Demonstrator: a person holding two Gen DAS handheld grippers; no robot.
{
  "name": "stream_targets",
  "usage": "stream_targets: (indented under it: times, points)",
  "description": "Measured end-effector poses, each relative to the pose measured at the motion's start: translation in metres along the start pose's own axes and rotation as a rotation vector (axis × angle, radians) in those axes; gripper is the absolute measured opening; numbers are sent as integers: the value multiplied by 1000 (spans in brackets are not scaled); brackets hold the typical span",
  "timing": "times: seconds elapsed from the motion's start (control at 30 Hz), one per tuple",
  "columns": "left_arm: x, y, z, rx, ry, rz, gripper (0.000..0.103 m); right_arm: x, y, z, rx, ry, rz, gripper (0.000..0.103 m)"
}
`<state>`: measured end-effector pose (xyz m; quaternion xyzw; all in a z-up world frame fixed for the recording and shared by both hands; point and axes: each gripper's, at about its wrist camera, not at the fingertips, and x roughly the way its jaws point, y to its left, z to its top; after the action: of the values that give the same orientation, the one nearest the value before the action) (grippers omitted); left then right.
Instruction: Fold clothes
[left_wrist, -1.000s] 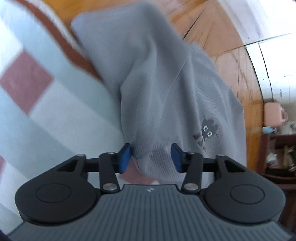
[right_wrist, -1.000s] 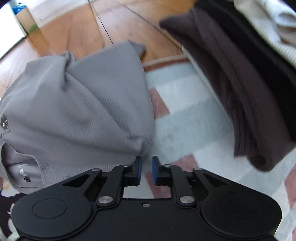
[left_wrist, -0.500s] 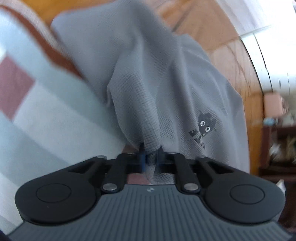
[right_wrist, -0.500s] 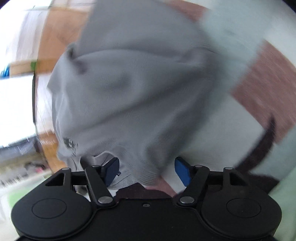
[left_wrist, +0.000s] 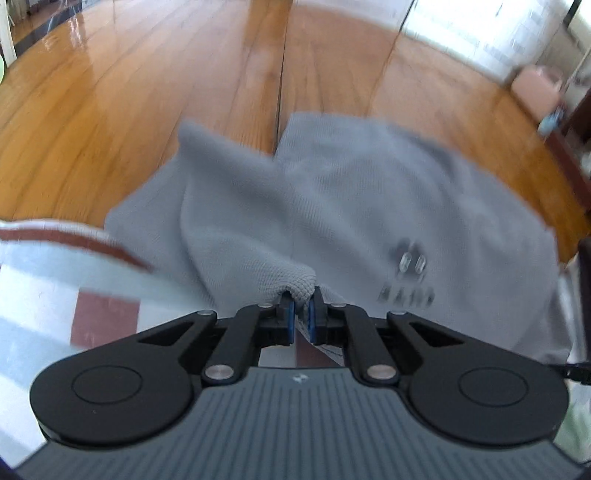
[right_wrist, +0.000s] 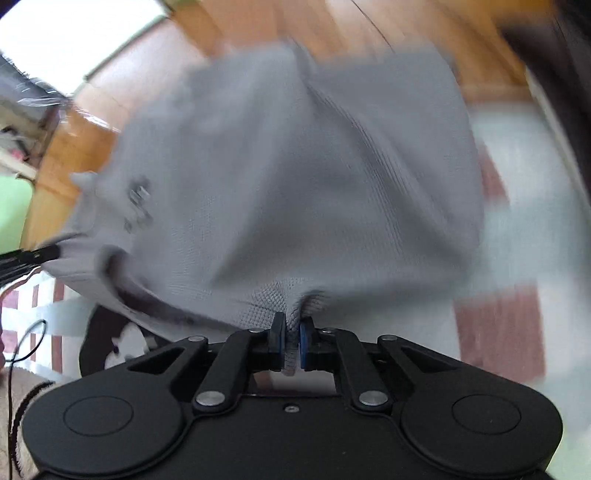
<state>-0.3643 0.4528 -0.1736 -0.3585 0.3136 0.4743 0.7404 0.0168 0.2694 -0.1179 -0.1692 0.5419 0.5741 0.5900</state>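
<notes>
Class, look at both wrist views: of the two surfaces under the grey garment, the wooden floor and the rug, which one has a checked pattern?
The rug: pale with reddish-brown squares and a brown border, unlike the plain wooden floor. The grey garment overlaps both.

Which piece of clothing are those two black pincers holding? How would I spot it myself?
Look where the wooden floor meets the checked rug: the grey top lies across that edge. It is waffle-knit, with a small dark print on it, and both pincers pinch its near edge.
</notes>
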Motion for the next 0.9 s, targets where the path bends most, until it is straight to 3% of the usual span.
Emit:
stream_targets:
  times: [0.1, 0.17, 0.2, 0.27, 0.3, 0.4, 0.47, 0.53, 0.63, 0.77, 0.8, 0.83, 0.87, 0.9]
  points:
    - [-42, -4, 19, 35, -206, -36, 6, -30, 20, 27, -89, -180, 61, 8]
    - [-86, 4, 31, 52, -327, -116, 6, -76, 30, 47, -105, -347, 181, 8]
    - [-105, 10, 32, 56, -364, -145, 7, -98, 37, 52, -138, -407, 214, 8]
    - [-122, 21, 27, 78, -347, -163, 7, -115, 49, 50, -240, -429, 169, 9]
    - [-124, 27, 22, 91, -310, -165, 7, -106, 46, 47, -230, -369, 164, 9]
    - [-79, 45, -7, 148, -53, -121, 8, -72, 33, 34, -181, -168, 127, 9]
    - [-42, 57, -27, 166, 123, -95, 9, -35, 30, 6, -192, -32, 24, 9]
    - [-20, 73, -40, 110, 239, -109, 9, 0, 30, -14, -213, 86, -44, 9]
    - [-30, 89, -26, 48, 197, -143, 13, 16, 39, -16, -229, 207, -64, 9]
    - [-48, 69, -9, 74, 115, -143, 19, 7, 67, 3, -376, 216, -141, 10]
    - [-54, 67, -7, 74, 99, -135, 27, 6, 72, 5, -404, 219, -164, 19]
    - [-62, 66, -6, 74, 70, -121, 39, 8, 68, 2, -417, 253, -193, 41]
    - [-77, 67, -8, 74, -2, -86, 47, 14, 69, 7, -429, 295, -226, 49]
    - [-89, 66, -11, 74, -42, -62, 60, 18, 69, 11, -439, 331, -256, 51]
